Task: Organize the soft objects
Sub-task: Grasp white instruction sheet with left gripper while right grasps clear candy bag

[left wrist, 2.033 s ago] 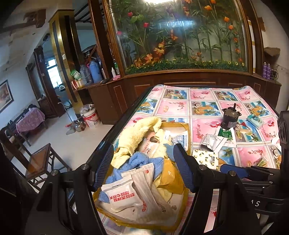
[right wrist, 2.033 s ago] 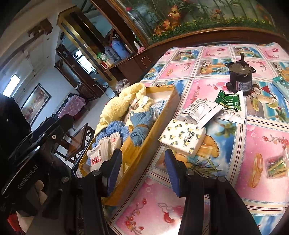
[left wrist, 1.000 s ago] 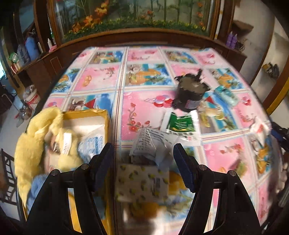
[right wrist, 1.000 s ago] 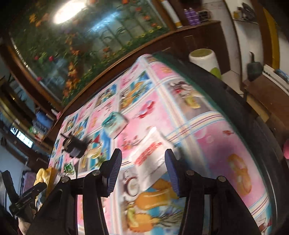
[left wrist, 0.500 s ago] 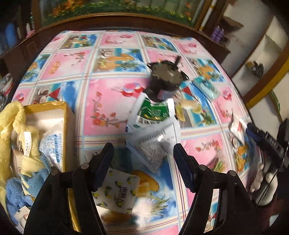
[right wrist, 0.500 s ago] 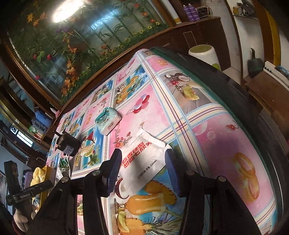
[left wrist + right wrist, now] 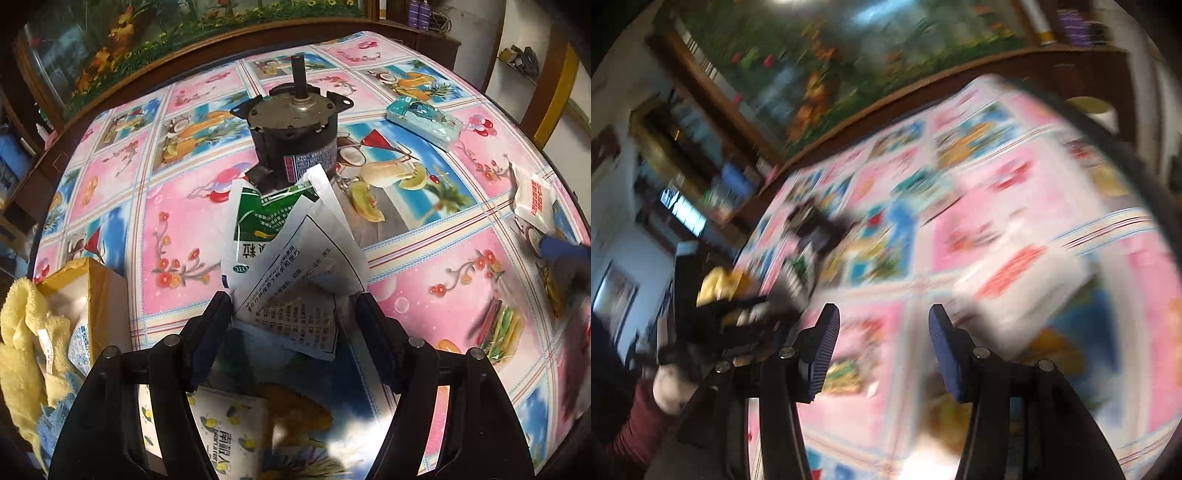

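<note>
Both tongs wide over sachets

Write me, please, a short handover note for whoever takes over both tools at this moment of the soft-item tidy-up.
Left tool: open, holding nothing, poised over the white printed packet that overlaps the green packet by the black motor.
Right tool: open, empty; view blurred; the white red-lettered packet lies just ahead to its right.
Done: yellow towel and other soft items are in the yellow box.
Left: those packets, the lemon-print tissue pack, the teal pack.
</note>
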Demonstrator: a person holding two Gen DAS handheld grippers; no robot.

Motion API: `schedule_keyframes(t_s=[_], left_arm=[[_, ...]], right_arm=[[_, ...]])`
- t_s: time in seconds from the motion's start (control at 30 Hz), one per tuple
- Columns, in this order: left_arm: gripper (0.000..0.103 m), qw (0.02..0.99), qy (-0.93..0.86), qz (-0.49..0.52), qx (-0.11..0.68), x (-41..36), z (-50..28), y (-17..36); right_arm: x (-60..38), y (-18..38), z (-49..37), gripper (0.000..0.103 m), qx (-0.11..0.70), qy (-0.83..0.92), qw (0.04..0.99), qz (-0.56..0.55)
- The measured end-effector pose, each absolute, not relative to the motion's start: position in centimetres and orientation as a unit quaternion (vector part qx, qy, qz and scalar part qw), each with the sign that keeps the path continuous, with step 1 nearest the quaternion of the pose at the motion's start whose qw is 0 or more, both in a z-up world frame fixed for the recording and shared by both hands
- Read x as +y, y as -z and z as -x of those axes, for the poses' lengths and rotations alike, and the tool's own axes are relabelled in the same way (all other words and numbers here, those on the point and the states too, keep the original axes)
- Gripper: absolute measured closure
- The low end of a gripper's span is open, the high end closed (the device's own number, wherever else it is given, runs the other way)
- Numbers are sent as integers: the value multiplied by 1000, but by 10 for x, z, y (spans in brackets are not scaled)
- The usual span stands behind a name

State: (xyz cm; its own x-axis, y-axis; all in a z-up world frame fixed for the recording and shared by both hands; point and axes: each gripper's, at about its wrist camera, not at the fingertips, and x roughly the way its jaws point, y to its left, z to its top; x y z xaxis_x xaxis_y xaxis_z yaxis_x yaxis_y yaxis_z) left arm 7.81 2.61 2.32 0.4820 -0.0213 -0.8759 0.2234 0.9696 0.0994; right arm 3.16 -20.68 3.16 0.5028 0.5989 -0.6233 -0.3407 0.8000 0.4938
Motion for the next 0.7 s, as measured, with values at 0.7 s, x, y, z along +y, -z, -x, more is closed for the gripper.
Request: schedule_keyframes(t_s=[0.7], left_arm=[[47,874,113,-6,473,49,-32,-53]], right_arm=[[-129,-20,-14,32,435,-231,869,46]])
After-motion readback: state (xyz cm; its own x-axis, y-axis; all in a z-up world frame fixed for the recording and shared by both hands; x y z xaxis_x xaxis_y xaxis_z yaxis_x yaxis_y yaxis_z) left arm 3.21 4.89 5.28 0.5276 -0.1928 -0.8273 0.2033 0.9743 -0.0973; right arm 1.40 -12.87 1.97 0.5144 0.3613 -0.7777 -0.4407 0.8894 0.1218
